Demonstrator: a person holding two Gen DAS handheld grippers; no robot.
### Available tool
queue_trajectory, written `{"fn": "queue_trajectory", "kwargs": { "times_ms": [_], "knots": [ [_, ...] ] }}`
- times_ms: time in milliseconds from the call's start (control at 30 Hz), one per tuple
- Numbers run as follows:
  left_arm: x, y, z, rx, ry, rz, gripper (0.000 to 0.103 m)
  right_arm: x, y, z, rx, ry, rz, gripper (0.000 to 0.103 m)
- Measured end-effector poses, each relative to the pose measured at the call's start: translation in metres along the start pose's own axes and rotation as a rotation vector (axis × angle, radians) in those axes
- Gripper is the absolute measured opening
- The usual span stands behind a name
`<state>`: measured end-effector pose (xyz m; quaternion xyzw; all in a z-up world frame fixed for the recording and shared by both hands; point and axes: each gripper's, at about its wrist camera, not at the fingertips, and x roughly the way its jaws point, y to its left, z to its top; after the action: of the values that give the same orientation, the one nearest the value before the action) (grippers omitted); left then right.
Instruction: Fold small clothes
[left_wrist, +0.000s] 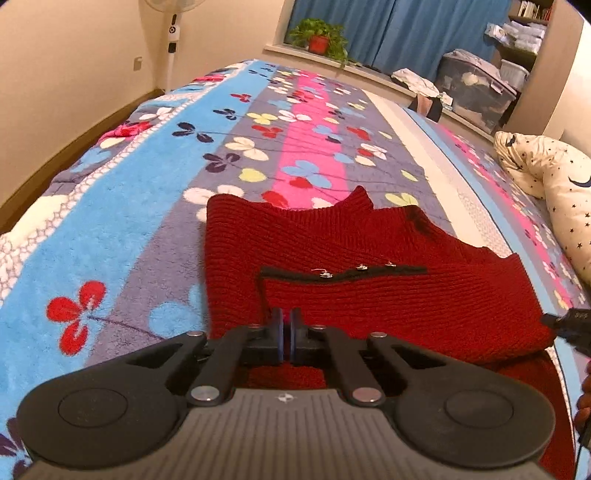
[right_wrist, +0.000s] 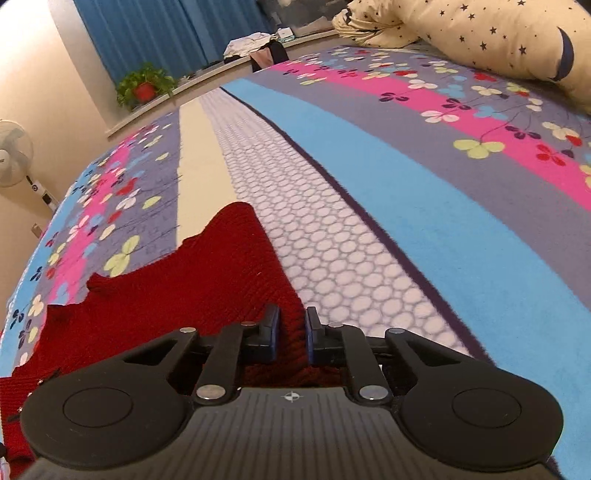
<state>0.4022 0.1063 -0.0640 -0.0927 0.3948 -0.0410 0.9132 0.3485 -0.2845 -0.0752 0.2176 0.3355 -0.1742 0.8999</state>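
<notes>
A dark red knitted cardigan (left_wrist: 369, 280) with a black placket and small metal clasps lies partly folded on the flowered bed blanket (left_wrist: 140, 192). My left gripper (left_wrist: 287, 317) is shut on the cardigan's near edge, with red knit under and behind the fingers. In the right wrist view the cardigan (right_wrist: 177, 291) spreads to the left. My right gripper (right_wrist: 292, 321) is shut on a fold of its near right edge, with red knit filling the narrow gap between the pads. The right gripper's tip shows at the right edge of the left wrist view (left_wrist: 569, 325).
A star-patterned pillow (left_wrist: 554, 184) lies at the right side of the bed. A standing fan (left_wrist: 173, 33) is by the far left wall. A potted plant (left_wrist: 319, 37), blue curtains and storage boxes (left_wrist: 472, 88) line the far window ledge.
</notes>
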Motion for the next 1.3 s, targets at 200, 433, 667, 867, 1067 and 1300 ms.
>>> {"fn": "queue_trajectory", "kwargs": {
  "times_ms": [200,433,667,867,1067,1300],
  "knots": [
    [0.006,-0.008,-0.003,0.059,0.025,0.01,0.008,-0.024,0.047,-0.007,-0.305,-0.095,0.14,0.027],
    [0.002,-0.015,-0.005,0.085,0.04,0.039,0.027,-0.006,0.049,-0.022,-0.321,0.048,0.144,0.034],
    [-0.023,-0.033,-0.014,0.142,-0.007,0.115,0.054,-0.057,0.033,-0.018,-0.218,0.048,0.167,0.043],
    [-0.059,-0.039,-0.022,0.161,-0.054,0.092,0.066,-0.122,0.009,-0.024,-0.222,-0.044,0.162,0.046],
    [-0.102,-0.039,-0.039,0.18,-0.098,0.109,0.083,-0.188,-0.023,-0.043,-0.282,-0.104,0.165,0.046],
    [-0.159,-0.044,-0.082,0.213,-0.168,0.119,0.084,-0.225,-0.054,-0.085,-0.241,-0.09,0.154,0.046]
  ]
}}
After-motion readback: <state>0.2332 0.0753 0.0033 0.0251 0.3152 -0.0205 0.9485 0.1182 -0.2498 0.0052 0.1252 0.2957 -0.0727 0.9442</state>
